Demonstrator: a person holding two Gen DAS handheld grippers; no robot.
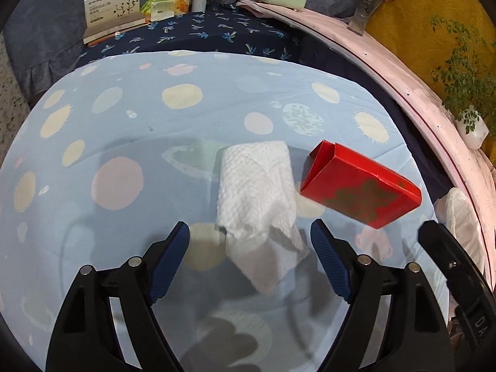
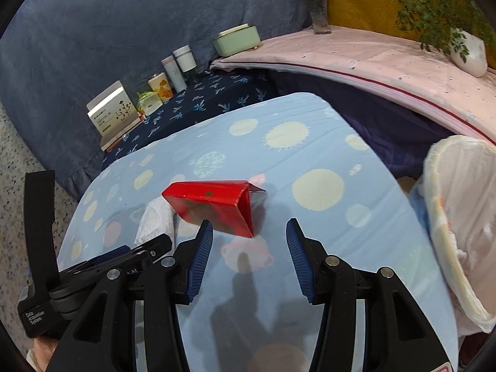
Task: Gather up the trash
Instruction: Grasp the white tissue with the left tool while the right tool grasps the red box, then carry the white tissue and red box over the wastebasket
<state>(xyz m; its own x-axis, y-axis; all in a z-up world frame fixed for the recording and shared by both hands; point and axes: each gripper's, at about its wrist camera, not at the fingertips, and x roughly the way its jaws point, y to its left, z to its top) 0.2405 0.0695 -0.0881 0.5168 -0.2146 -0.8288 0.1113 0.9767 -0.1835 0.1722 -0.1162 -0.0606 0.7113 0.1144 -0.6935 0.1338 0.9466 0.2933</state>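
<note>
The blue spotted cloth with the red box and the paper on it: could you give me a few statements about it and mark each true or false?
1. The red box lies beside the white paper towel on the blue cloth. True.
2. The left gripper is clamped on the paper towel. False: its jaws stand open on either side of the towel's near end, not pressing it.
3. The right gripper holds the red box. False: its jaws are open, with nothing between the pads; the box lies just ahead.
4. One end of the red box is open, its flap up. True.
5. A white-lined bin bag sits at the cloth's right edge. True.
</note>
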